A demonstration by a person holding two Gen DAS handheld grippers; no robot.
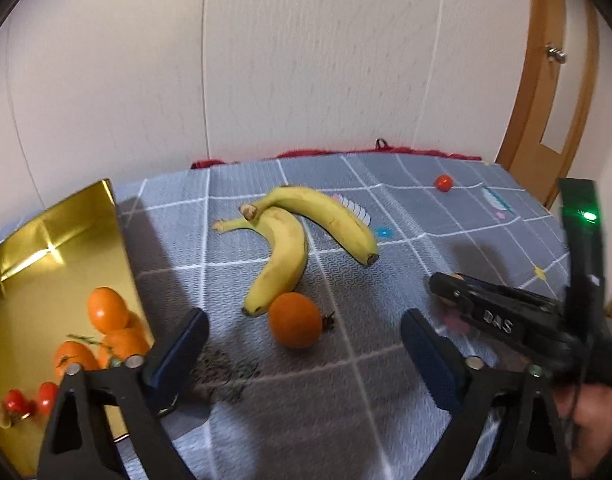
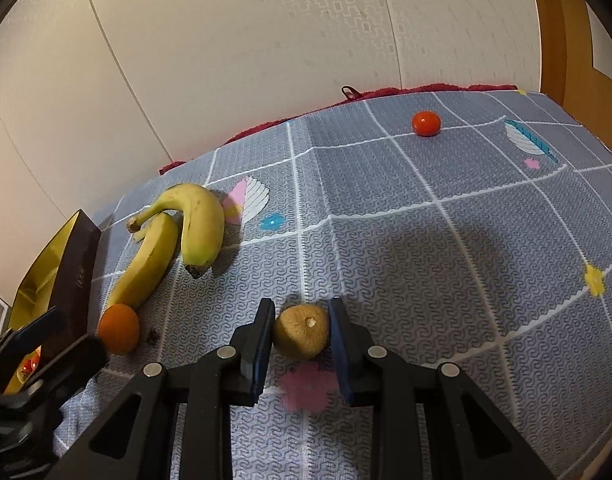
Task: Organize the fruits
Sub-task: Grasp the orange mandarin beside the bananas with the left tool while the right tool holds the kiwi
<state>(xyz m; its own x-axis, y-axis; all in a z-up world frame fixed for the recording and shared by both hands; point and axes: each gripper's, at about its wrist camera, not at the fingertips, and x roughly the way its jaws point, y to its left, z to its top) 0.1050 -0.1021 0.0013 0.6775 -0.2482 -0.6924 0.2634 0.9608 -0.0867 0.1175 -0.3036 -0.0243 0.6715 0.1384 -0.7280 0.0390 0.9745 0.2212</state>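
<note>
My right gripper [image 2: 301,340] is shut on a brown kiwi [image 2: 301,332] just above the grey patterned cloth [image 2: 426,260]. An orange [image 1: 295,320] lies on the cloth just ahead of my left gripper [image 1: 306,352], which is open with nothing between its pads. Two yellow bananas [image 1: 293,236] lie beyond the orange, one touching it. A gold-lined box [image 1: 45,264] to the left holds several oranges [image 1: 107,308] and small red tomatoes [image 1: 29,400]. One red tomato [image 2: 426,123] sits alone at the far right of the cloth. The right gripper [image 1: 446,292] shows in the left wrist view, hiding most of the kiwi.
A pale papered wall [image 1: 306,60] rises behind the table, with a red towel edge [image 2: 386,94] along the back. A wooden door frame [image 1: 546,100] stands at the right. A small dark stem scrap [image 1: 330,320] lies beside the orange. The box's dark outer wall [image 2: 77,276] faces the bananas.
</note>
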